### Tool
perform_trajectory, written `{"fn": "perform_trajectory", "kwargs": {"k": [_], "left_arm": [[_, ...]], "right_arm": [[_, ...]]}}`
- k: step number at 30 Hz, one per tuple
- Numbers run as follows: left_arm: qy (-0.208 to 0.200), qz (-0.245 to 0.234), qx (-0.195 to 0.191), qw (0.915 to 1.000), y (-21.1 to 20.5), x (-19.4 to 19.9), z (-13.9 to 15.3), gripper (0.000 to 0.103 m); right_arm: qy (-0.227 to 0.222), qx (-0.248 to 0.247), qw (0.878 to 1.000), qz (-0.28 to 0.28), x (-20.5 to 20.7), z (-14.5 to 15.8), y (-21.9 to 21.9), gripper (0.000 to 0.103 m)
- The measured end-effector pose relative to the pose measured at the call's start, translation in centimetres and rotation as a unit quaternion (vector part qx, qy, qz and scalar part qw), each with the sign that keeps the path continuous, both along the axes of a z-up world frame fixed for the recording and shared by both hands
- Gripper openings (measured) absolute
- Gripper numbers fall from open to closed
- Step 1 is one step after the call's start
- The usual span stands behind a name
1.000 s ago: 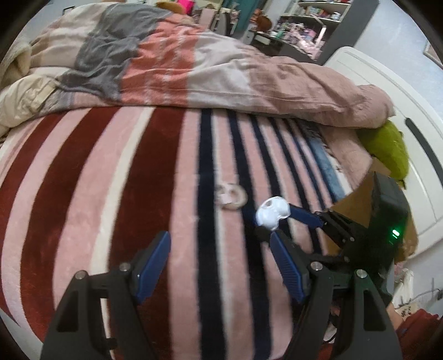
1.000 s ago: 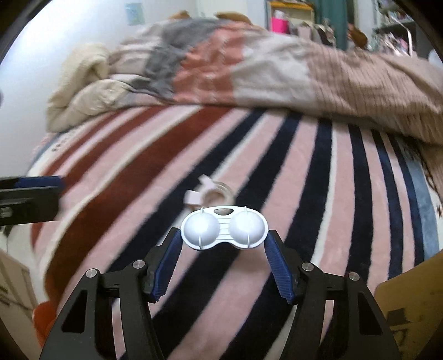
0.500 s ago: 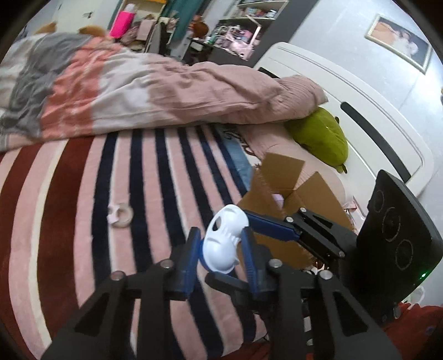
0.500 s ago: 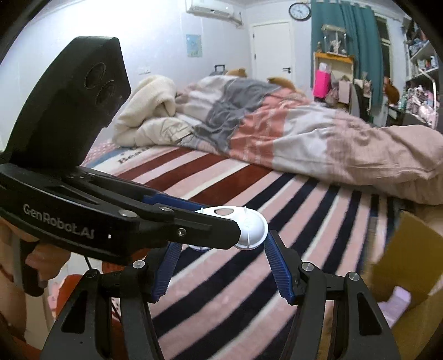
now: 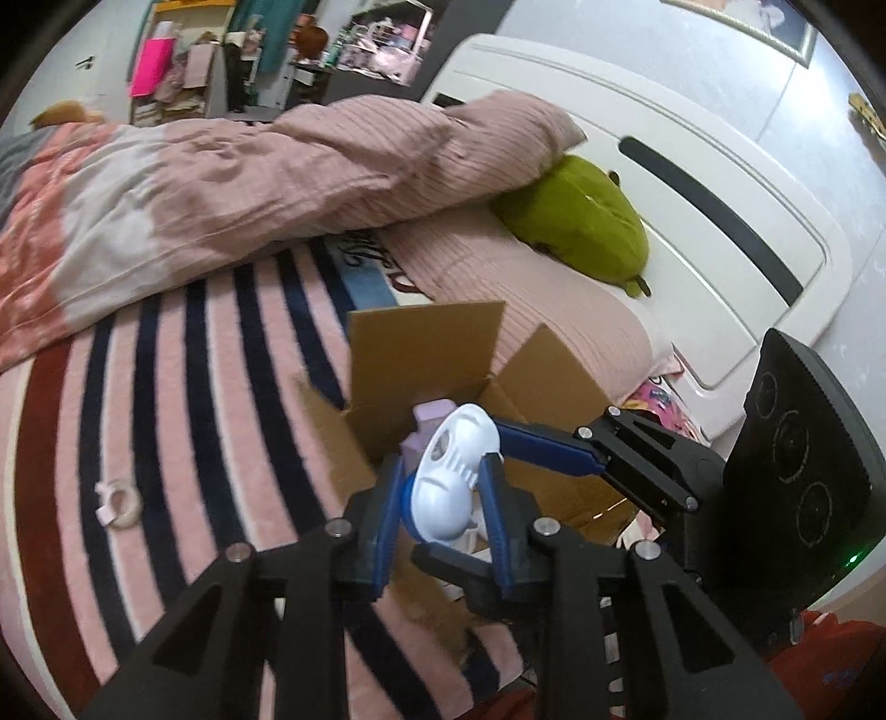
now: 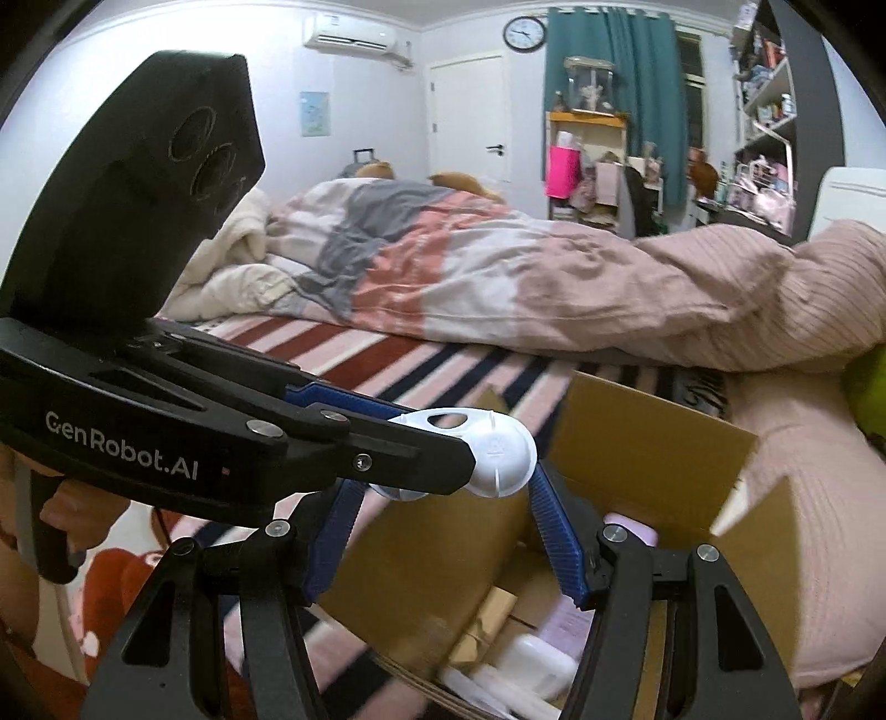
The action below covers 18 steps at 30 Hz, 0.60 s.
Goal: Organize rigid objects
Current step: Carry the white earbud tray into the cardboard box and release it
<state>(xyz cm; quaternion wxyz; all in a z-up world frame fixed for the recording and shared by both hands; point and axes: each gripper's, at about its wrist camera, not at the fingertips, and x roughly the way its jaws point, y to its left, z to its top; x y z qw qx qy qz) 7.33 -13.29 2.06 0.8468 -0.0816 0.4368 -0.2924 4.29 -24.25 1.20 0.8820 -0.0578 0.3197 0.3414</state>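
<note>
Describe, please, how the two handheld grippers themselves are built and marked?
Both are matte black plastic frames with silver screws and ribbed blue fingers. The left gripper carries white "GenRobot.AI" lettering; the right gripper has a flat housing with three circles and a green light.

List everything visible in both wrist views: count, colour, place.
Two-dome plastic case: 1, white, gripped above the box by both grippers.
Cardboard box: 1, brown, flaps open, on the bed beside the pink pillow; pale items inside.
Lilac item: 1, inside the box.
Ring-shaped piece: 1, pale, on the striped blanket.
Striped blanket: 1, pink, red and navy, covering the bed.
Duvet: 1, pink, white and grey, bunched across the bed.
Plush: 1, green, by the headboard.
Wall clock: 1, beside the teal curtain.
Left gripper: 1, black with blue pads, shut on the case.
Right gripper: 1, same, also clamping the case.
</note>
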Motion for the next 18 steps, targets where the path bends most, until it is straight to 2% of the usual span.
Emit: {"fn": "perform_trajectory", "kwargs": {"k": [9, 11, 12, 13, 15, 18], "left_arm": [[0.013, -0.028, 0.005, 0.9995, -3.6, 1.6, -1.0, 0.026], [0.011, -0.024, 0.004, 0.9996, -3.5, 1.7, -1.0, 0.040], [0.009, -0.019, 0.004, 0.9998, -3.3, 1.8, -0.9, 0.053], [0.004, -0.009, 0.008, 0.9999, -3.1, 1.8, -0.8, 0.060], [-0.003, -0.002, 0.017, 0.9998, -2.6, 1.7, -0.6, 0.061], [-0.006, 0.011, 0.021, 0.9997, -1.5, 1.5, -0.4, 0.066]], "right_arm": [[0.010, -0.032, 0.998, -0.044, 1.1, -0.7, -3.3, 0.059], [0.012, -0.036, 0.998, -0.049, 1.1, -0.9, -3.6, 0.059], [0.014, -0.037, 0.998, -0.053, 1.1, -1.0, -3.8, 0.063], [0.014, -0.041, 0.997, -0.062, 1.1, -1.1, -3.9, 0.077], [0.010, -0.042, 0.996, -0.077, 1.0, -1.2, -4.1, 0.084], [0.021, -0.032, 0.996, -0.074, 1.2, -1.3, -4.3, 0.085]]}}
